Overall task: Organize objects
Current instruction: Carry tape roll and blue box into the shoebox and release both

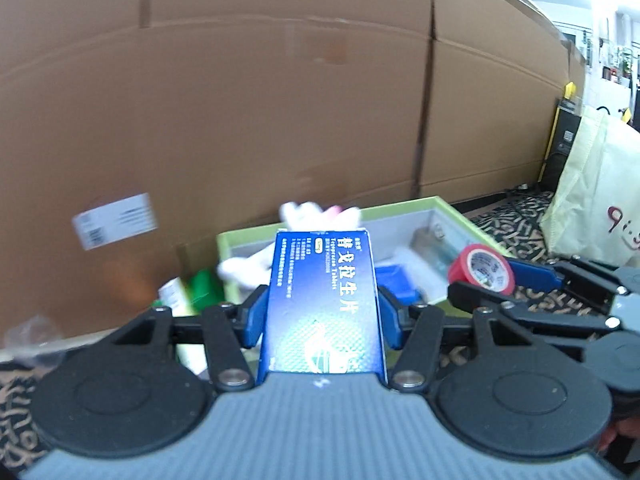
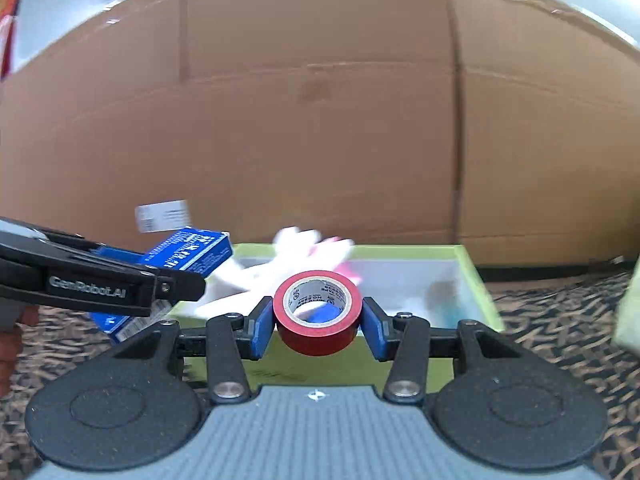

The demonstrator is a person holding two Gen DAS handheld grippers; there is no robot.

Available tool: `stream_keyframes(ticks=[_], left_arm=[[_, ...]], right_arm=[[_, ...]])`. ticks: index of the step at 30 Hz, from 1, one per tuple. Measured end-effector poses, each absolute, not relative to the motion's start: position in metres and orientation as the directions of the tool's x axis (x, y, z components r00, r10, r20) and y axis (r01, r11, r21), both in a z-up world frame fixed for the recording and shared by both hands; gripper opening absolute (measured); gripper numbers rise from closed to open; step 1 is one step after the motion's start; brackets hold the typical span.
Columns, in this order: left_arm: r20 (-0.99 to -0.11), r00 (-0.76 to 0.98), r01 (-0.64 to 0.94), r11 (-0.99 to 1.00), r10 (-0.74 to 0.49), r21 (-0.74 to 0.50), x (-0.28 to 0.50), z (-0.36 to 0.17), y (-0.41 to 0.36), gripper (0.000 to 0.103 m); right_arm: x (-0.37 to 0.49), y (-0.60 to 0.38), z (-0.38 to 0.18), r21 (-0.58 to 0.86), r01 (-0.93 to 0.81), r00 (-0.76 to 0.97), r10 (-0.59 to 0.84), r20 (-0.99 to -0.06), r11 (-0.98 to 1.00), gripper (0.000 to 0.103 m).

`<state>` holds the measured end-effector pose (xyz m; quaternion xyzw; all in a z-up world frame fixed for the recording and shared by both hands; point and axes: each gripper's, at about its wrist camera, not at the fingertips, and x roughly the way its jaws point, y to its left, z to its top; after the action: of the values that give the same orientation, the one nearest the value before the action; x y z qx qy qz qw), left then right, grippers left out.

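Left gripper (image 1: 322, 312) clamps the blue box (image 1: 322, 304); right gripper (image 2: 318, 320) clamps the red tape (image 2: 318, 312).

The blue box (image 1: 324, 300), at the centre of the left wrist view, bears large white Chinese characters running down its face, 替戈拉生片, with a smaller line of Latin letters beside them ending in "Tablets"; the first word is too blurred to read. In the right wrist view, the black arm of the left gripper (image 2: 172, 280) at the left edge carries the white brand "GenRobot.AI". The white core of the red tape roll (image 2: 318, 306), at the frame's centre, has printed lettering that seems to read "TAPE NO" followed by digits, upside down and too small to be sure. A white shipping label (image 1: 116, 220) on the cardboard wall (image 1: 280, 100), at lower left of the left wrist view, shows a square code and lines of print, all unreadable. The pale bag (image 1: 600, 200) at the right edge has dark red marks, not legible.
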<state>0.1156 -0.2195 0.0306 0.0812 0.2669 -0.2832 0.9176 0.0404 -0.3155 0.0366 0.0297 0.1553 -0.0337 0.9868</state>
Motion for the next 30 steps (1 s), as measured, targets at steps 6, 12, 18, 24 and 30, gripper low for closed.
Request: stream_keyframes(ticks=[6,12,18,24,30], left_arm=[[-0.561,0.648,0.604,0.797,-0.515,-0.034,0.142,0.025,-0.275,0.055],[-0.585,0.607,0.625,0.778,-0.538,-0.067,0.167,0.014,-0.321,0.055],[-0.603,0.611,0.603,0.795,-0.513,-0.064,0.186,-0.001,-0.339,0.055],[-0.571,0.648,0.586,0.809,-0.503,-0.048,0.187,-0.003,-0.331,0.096],[-0.528,0.687,0.568,0.822,-0.499,-0.039,0.177,0.001,-0.315,0.103]], right_arm=[[0.068,-0.35,0.029,-0.022,0.164,0.93,-0.162,-0.329,0.986,0.051],[0.097,-0.37,0.015,-0.093,0.163,0.916,-0.186,-0.355,0.982,0.051],[0.115,-0.378,0.006,-0.119,0.146,0.9,-0.182,-0.396,0.982,0.051],[0.122,-0.38,0.001,-0.103,0.155,0.898,-0.183,-0.4,0.983,0.064],[0.11,-0.375,0.005,-0.099,0.166,0.912,-0.191,-0.363,0.981,0.074]])
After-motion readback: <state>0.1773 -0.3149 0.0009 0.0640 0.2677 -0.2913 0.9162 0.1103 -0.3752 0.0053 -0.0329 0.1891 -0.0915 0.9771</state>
